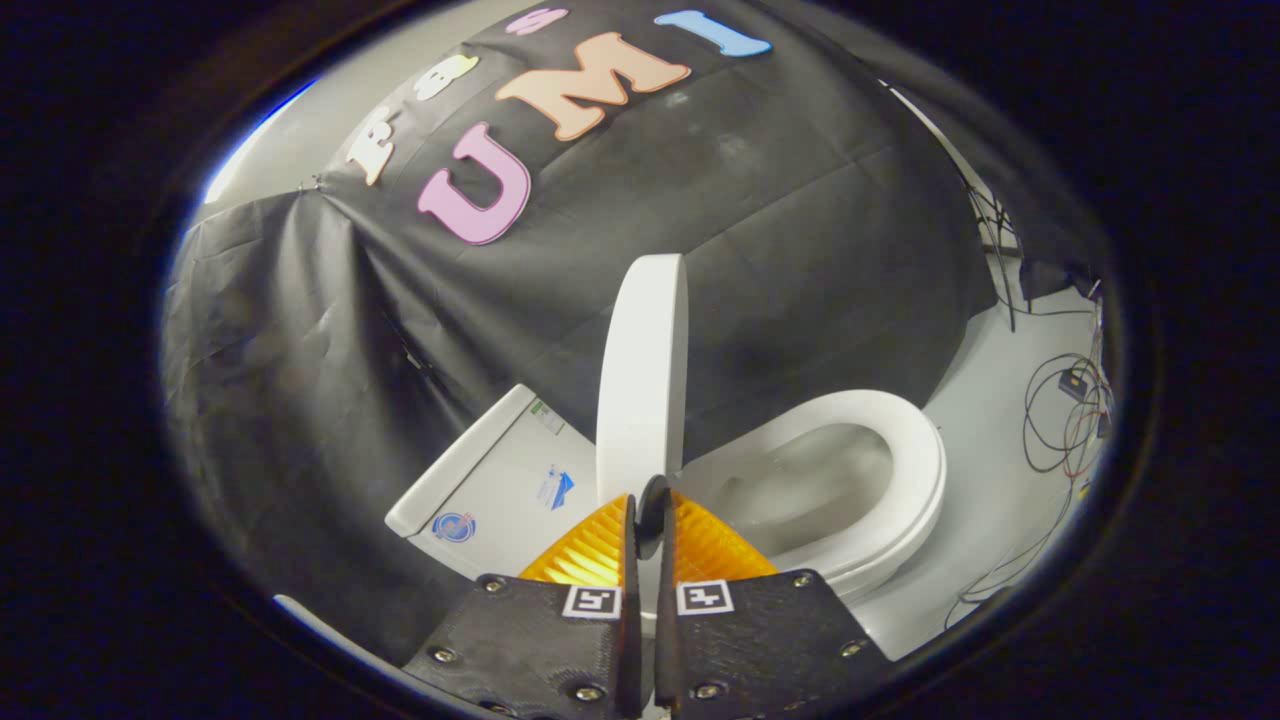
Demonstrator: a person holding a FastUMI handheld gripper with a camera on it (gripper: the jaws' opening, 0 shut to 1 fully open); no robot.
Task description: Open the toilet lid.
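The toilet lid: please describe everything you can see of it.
The toilet lid is a white, smooth, plastic-looking oval, seen almost edge-on. It stands raised, about upright, between the tank and the open seat. Its lower edge runs down between the orange fingers of the gripper, which look closed on it.

The gripper view rides on the gripper and looks forward along its two fingers, which sit nearly together; it faces slightly downward, rolled sideways so the scene tilts; the raised toilet lid stands just ahead, very near; the seat, tank and floor lie beyond.
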